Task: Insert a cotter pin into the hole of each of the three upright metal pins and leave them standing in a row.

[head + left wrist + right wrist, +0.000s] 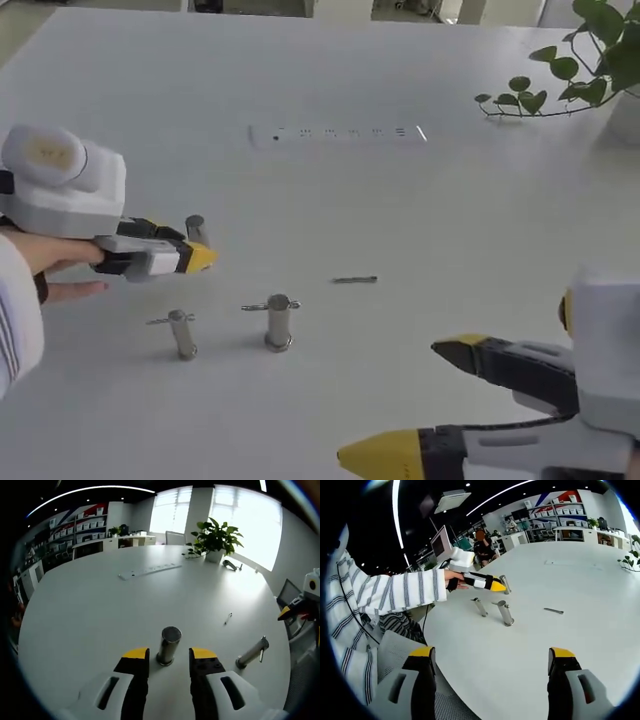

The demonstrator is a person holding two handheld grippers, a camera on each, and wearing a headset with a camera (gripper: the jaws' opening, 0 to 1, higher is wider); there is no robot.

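Three upright metal pins stand on the white table [450, 220]. The middle pin [278, 322] and the near-left pin [181, 333] each carry a cotter pin through the head. The bare third pin [195, 228] [168, 645] stands between the tips of my left gripper [197, 245] [169, 655], which is open with a small gap on each side. A loose cotter pin [355, 280] [228, 618] [553, 611] lies flat to the right. My right gripper [395, 405] [491, 655] hovers wide open near the table's front edge, holding nothing.
A white power strip [338, 133] lies across the far middle of the table. A potted plant [590, 60] [216, 540] stands at the far right corner. A person's striped sleeve [395, 592] reaches in from the left.
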